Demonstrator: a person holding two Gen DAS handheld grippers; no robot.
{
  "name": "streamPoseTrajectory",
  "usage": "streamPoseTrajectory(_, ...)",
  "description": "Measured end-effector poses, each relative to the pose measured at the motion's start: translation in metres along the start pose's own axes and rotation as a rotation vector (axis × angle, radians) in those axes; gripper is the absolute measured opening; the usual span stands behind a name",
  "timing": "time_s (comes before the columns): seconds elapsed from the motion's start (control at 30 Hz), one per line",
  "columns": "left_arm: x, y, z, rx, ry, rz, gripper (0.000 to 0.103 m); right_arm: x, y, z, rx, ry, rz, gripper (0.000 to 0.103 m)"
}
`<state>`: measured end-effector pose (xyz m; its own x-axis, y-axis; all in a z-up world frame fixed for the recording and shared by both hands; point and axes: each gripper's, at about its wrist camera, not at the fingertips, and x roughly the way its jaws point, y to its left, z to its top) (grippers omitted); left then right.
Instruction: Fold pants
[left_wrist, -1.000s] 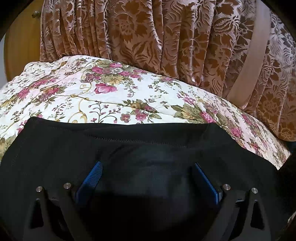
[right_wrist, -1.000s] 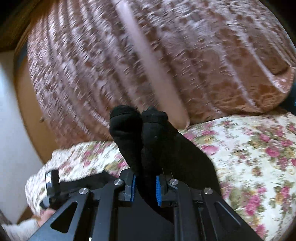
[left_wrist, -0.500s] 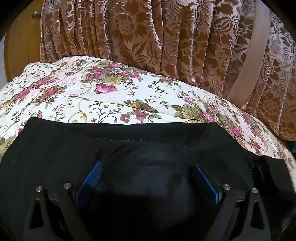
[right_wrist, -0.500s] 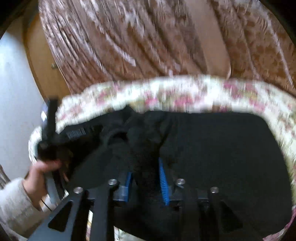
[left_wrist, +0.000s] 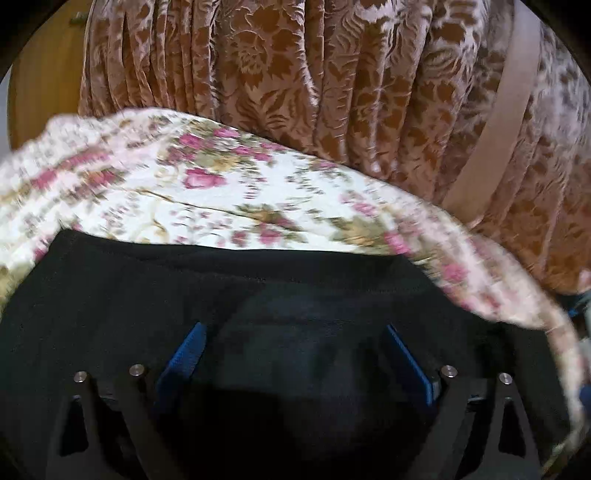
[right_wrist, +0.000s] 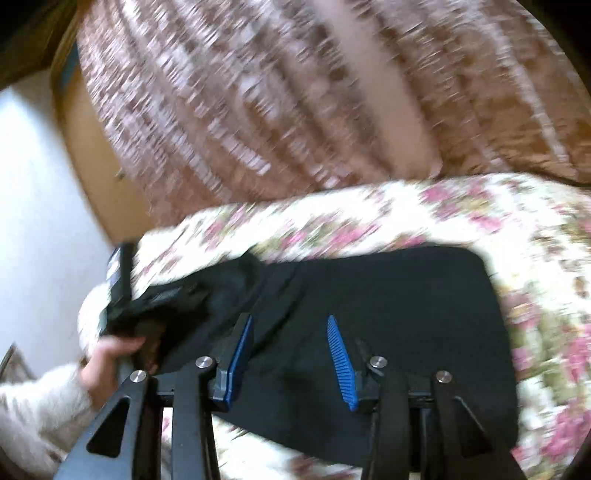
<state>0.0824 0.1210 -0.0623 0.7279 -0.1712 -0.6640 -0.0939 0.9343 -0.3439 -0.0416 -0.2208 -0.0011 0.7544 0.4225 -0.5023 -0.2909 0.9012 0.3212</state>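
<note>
The black pants (right_wrist: 388, 295) lie folded flat on a floral bedspread (right_wrist: 535, 229). My right gripper (right_wrist: 291, 336) hovers just above them. Its blue pads (right_wrist: 338, 354) stand apart and are opening, and no cloth is pinched between them. In the left wrist view the pants (left_wrist: 258, 288) fill the lower half. My left gripper (left_wrist: 295, 343) sits low over them with its pads (left_wrist: 184, 350) spread wide. In the right wrist view the left gripper (right_wrist: 120, 284) shows at the pants' bunched left end, held by a hand (right_wrist: 110, 354).
A brown patterned curtain (left_wrist: 332, 92) hangs behind the bed. A white wall (right_wrist: 37, 221) and a wooden panel (right_wrist: 92, 177) stand to the left. A fuzzy white sleeve (right_wrist: 40, 406) reaches in at lower left. The bedspread's edge (left_wrist: 535, 306) drops off at right.
My right gripper came down with the bunched pants end it held up, laid it over the rest of the pants and opened. The left gripper stayed open over the cloth.
</note>
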Motion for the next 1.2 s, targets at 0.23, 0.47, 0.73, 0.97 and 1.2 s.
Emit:
streamPoseTrajectory(0.23,0.0,-0.053,-0.016,-0.117,0.17,-0.35,0.087,0.013,-0.072,0.024,0.186,0.028,-0.229,0.036)
streamPoseTrajectory(0.47,0.011,-0.104,-0.039,0.027,0.233,-0.348,0.069,0.036,-0.107,0.01,0.267,0.081,-0.262,0.036)
streamPoseTrajectory(0.73,-0.009,-0.124,-0.051,0.147,0.203,-0.347,0.016,0.036,-0.107,-0.001,0.218,0.068,-0.261,0.036)
streamPoseTrajectory(0.97,0.005,-0.112,-0.071,0.127,0.202,-0.298,0.02,0.029,-0.119,-0.01,0.318,0.027,-0.174,0.036)
streamPoseTrajectory(1.2,-0.004,-0.1,-0.069,0.07,0.179,-0.32,0.037,0.037,-0.091,-0.016,0.097,0.016,-0.31,0.036)
